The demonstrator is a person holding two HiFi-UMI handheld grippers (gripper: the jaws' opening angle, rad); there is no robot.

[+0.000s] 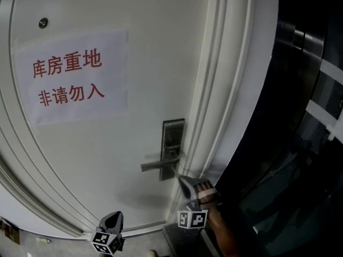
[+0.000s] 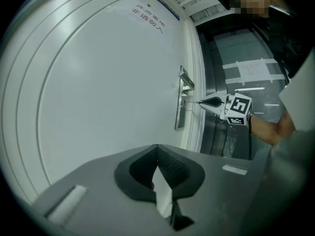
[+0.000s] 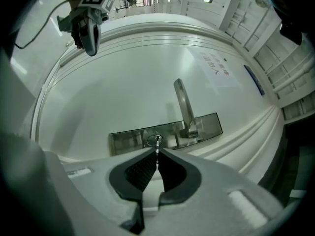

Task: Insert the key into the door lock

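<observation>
1 key (image 3: 157, 144) in right gripper (image 3: 157, 151), at lock (image 3: 149, 140)

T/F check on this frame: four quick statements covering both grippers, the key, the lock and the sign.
1. The right gripper is shut on the key. True.
2. The key's tip is at the keyhole in the lock plate. True.
3. The left gripper grips the handle. False: its jaws are together on nothing, well away from the handle.
4. The paper sign hangs below the lock plate. False: in the head view it sits above the lock plate and to the left.
</observation>
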